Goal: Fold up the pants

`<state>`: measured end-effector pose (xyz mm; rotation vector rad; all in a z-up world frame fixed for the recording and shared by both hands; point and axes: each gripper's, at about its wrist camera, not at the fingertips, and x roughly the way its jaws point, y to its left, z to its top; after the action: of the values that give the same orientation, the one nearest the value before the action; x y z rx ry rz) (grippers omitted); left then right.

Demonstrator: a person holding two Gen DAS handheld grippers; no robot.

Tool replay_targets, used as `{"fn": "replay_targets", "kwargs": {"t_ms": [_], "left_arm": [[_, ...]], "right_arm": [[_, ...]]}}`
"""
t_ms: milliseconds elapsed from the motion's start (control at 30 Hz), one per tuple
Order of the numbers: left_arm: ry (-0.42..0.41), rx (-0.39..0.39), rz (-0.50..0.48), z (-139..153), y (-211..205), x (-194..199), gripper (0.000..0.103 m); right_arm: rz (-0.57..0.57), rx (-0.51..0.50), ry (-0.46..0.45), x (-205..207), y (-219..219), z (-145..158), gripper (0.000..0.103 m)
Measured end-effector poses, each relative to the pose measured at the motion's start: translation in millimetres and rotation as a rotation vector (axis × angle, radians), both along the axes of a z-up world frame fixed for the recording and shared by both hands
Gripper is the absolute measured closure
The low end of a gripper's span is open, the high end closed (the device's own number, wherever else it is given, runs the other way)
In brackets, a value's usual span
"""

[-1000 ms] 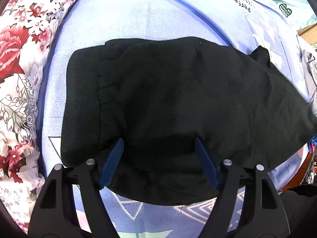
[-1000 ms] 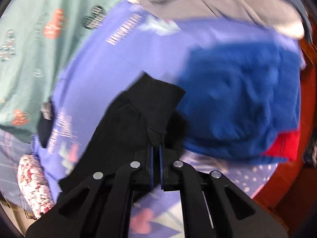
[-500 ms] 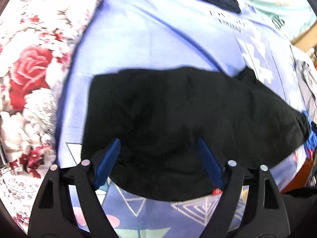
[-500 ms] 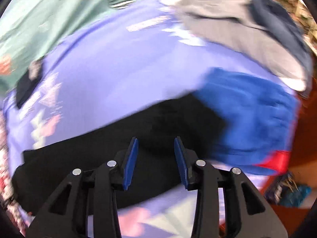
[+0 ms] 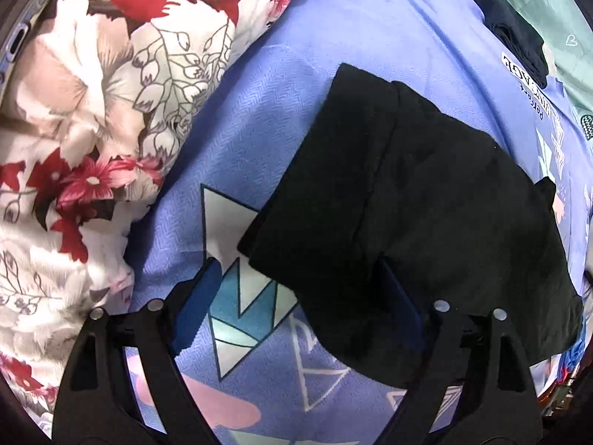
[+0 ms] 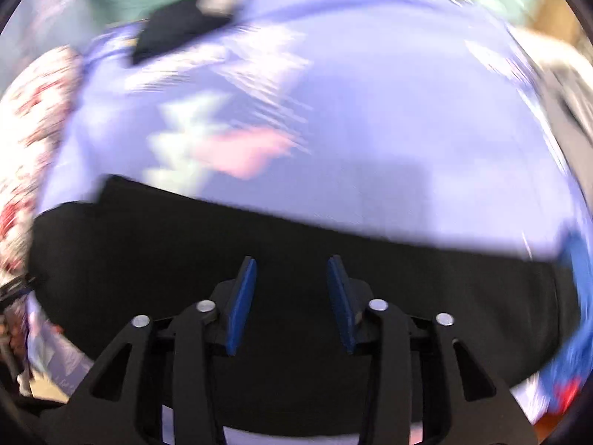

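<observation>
Left wrist view: the left tongs (image 5: pixel 298 293) stand wide apart, pointing steeply down, and their jaws have just been opening further. One blue pad hangs over the patterned sheet, the other over the near corner of the black pants (image 5: pixel 415 215); neither pad presses on the cloth, so nothing is gripped. The pants lie flat on a lilac bedsheet (image 5: pixel 333 37) printed with triangles and pink shapes. Their long axis runs from the squared end at upper middle down toward the lower right edge of the view. To the left is a rumpled floral blanket (image 5: pixel 92 111) in red, pink and white. At the upper right a small dark folded garment (image 5: pixel 519 40) lies on the sheet, well apart from the pants.

Right wrist view, blurred: the right tongs (image 6: pixel 292 296) are partly parted over the middle of the pants (image 6: pixel 148 259), which stretch across the view from left to right. Their jaws have just been opening, and no cloth is pinched between them. Blue fabric (image 6: pixel 578 333) shows at the right edge.
</observation>
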<state>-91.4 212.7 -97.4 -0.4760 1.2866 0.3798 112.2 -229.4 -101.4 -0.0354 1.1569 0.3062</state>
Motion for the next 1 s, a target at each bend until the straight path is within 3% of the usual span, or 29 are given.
{"fn": "replay_targets", "kwargs": {"t_ms": [133,200,333,367,400,467,500,533,700,867,933,1000], "left_arm": [[0.005,0.016,-0.005,1.6,0.7,-1.3,0.016],[0.005,0.017,-0.005,0.9,1.3,-0.7,0.015],[0.0,0.011,0.0,2.4,-1.4,4.0,0.015],[-0.002,0.012,-0.001,1.5,-2.8,1.9,0.015],[-0.003,0.013,-0.003,-0.7,-0.3,-6.2,0.015],[-0.006,0.016,-0.008,-2.7,2.7,-13.9,0.015],[-0.007,0.017,-0.01,-4.8,6.2,-17.5,0.015],[-0.007,0.018,-0.012,-5.0,5.1,-21.0,0.014],[0.001,0.024,-0.019,-8.3,1.6,-19.2,0.013],[0.025,0.031,-0.016,-14.9,1.8,-11.4,0.011],[0.034,0.031,-0.004,-10.6,2.4,-10.1,0.012],[0.034,0.068,-0.001,3.8,-1.1,-9.3,0.015]], "right_arm": [[0.212,0.082,0.016,27.1,93.4,-5.3,0.056],[0.309,0.057,0.003,39.3,138.5,-14.8,0.057],[0.386,0.018,0.016,60.4,191.0,-31.4,0.057],[0.41,0.011,0.027,63.5,198.3,-35.1,0.061],[0.435,0.0,0.045,64.4,205.1,-39.3,0.076],[0.498,-0.034,0.085,58.1,213.1,-48.2,0.087],[0.518,-0.061,0.071,57.7,217.4,-50.2,0.098],[0.529,-0.063,0.07,58.8,218.0,-49.4,0.101],[0.449,0.041,0.008,89.4,203.5,-21.7,0.103],[0.423,-0.066,-0.023,93.6,214.2,-52.0,0.103],[0.33,-0.097,-0.069,99.6,204.9,-52.0,0.103],[0.226,-0.015,-0.01,110.7,182.2,-46.1,0.1]]}}
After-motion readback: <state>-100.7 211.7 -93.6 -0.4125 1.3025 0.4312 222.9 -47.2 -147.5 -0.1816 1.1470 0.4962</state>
